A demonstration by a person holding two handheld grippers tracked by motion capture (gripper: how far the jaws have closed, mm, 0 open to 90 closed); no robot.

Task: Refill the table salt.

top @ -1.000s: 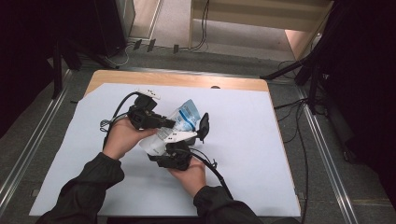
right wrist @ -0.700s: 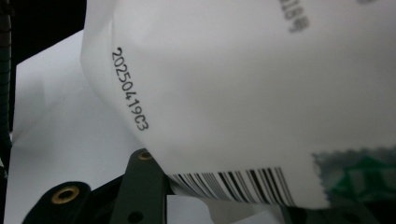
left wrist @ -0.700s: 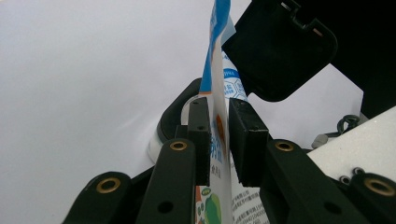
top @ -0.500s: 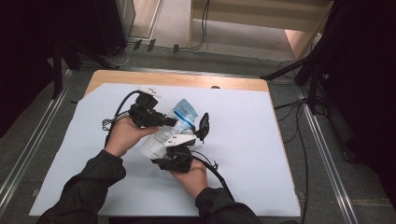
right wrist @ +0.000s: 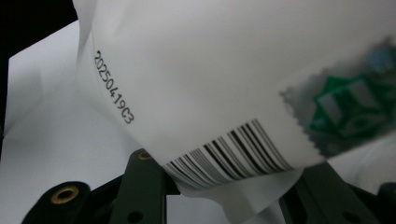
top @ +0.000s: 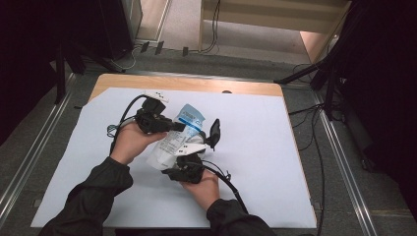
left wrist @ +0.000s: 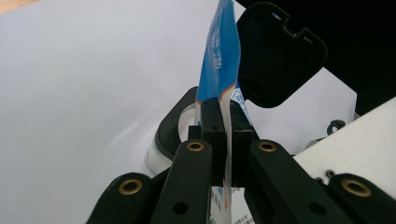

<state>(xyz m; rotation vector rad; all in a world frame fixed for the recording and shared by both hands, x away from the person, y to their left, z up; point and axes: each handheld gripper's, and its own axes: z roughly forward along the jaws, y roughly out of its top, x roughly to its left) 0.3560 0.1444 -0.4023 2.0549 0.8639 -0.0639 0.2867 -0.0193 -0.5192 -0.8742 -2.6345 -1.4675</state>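
The left gripper (top: 169,126) is clamped tight on the thin edge of the soft white-and-blue plastic refill pouch (top: 178,137), while to its right the right gripper (top: 189,164) hugs the pouch's belly from below. It looks light, floppy and slippery, so the flat sealed edges seem the safest hold. Beneath both grippers lies the pale blue sheet (top: 275,147) on the wooden table (top: 196,84), with dark floor beyond.

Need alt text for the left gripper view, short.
The left gripper has its black fingers shut on the thin edge of a blue and white pouch, which stands upright above them. Behind it are a white sheet and an open black flip lid.
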